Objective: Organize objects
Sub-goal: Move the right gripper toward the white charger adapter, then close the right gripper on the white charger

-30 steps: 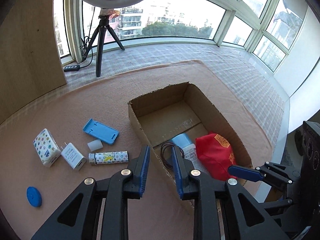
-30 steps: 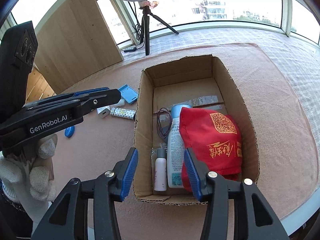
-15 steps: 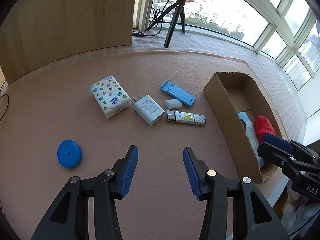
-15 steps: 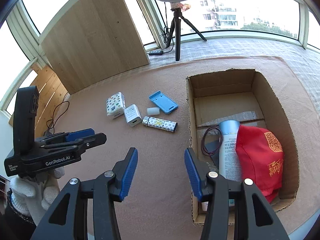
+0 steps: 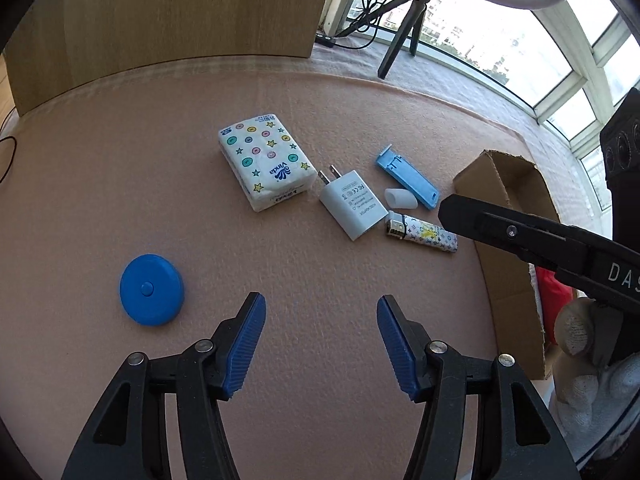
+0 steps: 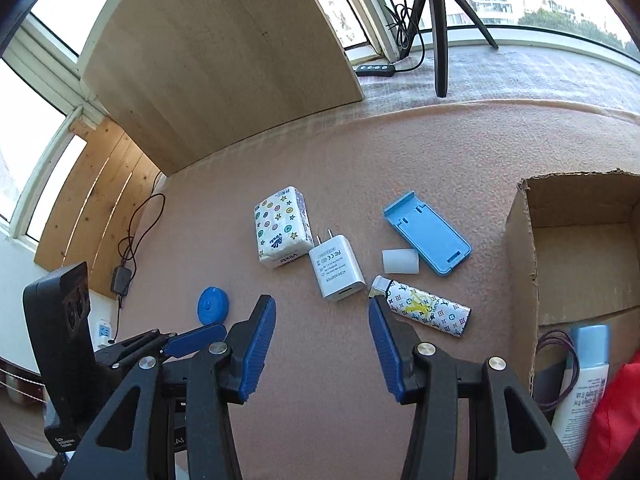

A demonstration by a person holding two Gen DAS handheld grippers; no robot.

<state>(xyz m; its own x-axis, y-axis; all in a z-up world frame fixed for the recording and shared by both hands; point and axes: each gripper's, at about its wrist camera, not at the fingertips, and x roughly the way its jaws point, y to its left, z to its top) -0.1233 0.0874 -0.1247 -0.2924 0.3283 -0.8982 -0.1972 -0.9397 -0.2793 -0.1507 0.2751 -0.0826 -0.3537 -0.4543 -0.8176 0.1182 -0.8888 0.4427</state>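
Loose items lie on the pink felt: a star-printed tissue pack (image 5: 266, 166) (image 6: 282, 226), a white charger (image 5: 354, 210) (image 6: 336, 266), a blue phone stand (image 5: 408, 178) (image 6: 428, 238), a small white cap (image 5: 400, 199) (image 6: 400, 261), a patterned lighter (image 5: 422, 234) (image 6: 422, 312) and a blue round disc (image 5: 152, 289) (image 6: 213, 305). My left gripper (image 5: 320, 346) is open above bare felt, right of the disc. My right gripper (image 6: 322, 350) is open just in front of the charger and lighter. The cardboard box (image 6: 520, 272) (image 5: 508, 280) holds a white bottle (image 6: 580, 384), purple cord and a red pouch (image 6: 616, 416).
A wooden panel (image 6: 224, 60) stands behind the felt. A tripod (image 6: 440, 28) with cables stands by the window. A black cable and plug (image 6: 122, 280) lie at the felt's left edge. A gloved hand (image 5: 592, 360) holds the right gripper beside the box.
Both grippers have swung left, away from the box and toward the loose items. The left one now looks down near the blue disc; the right one has come close to the charger and lighter.
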